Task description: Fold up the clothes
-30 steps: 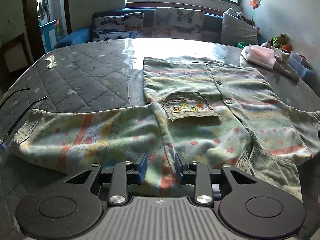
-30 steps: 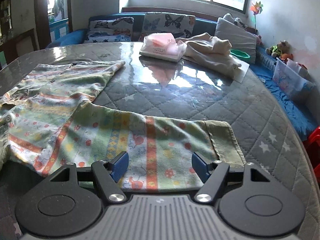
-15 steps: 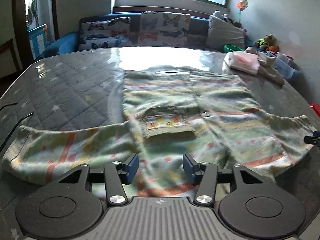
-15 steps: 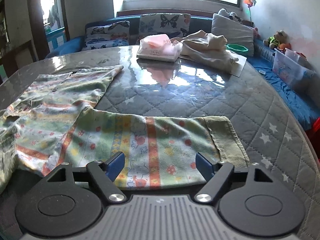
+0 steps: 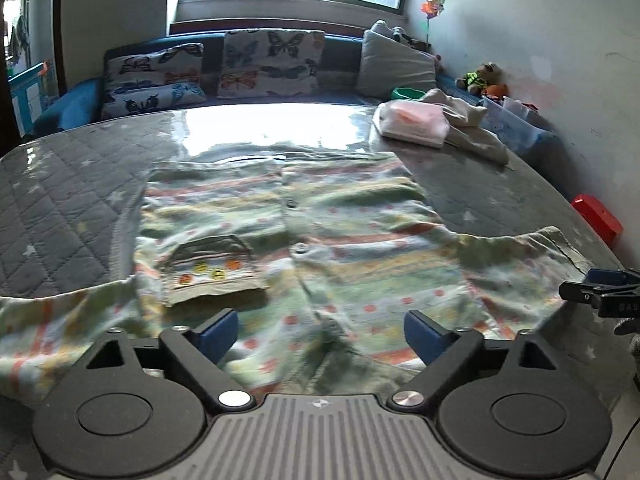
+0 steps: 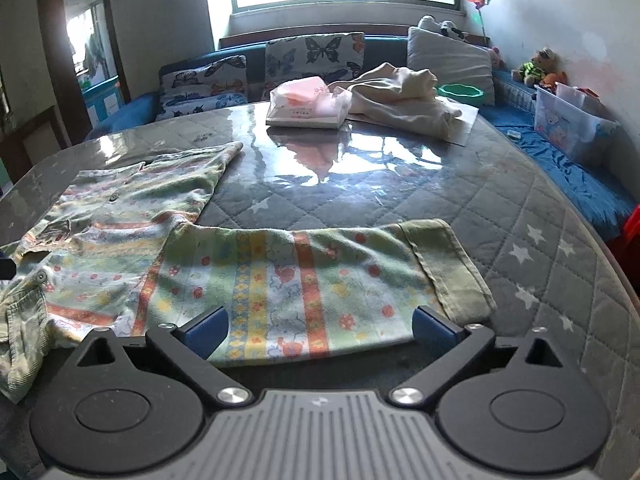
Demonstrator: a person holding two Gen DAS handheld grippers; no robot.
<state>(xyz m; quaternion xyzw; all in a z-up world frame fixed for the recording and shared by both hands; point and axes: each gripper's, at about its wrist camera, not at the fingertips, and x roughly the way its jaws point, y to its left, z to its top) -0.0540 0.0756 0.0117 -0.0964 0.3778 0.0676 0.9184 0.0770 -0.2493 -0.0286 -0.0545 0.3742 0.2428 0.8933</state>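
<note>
Both hand-held grippers released above a spread child's cardigan.

The left hand-held gripper [image 5: 320, 330] and right hand-held gripper [image 6: 320, 330] are opening their blue-padded jaws, wider than a second ago, with nothing pinched. The pastel striped, flower-printed knit cardigan [image 5: 320, 248] lies flat on the grey quilted desk [image 6: 500, 208], its right sleeve [image 6: 312, 284] stretched sideways. Spreading appears finished; folding a sleeve inward is the likely next step.

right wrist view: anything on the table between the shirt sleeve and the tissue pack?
Nothing. In the right wrist view the stretch between the sleeve and the tissue pack is bare quilted table cover under glossy plastic.
</note>
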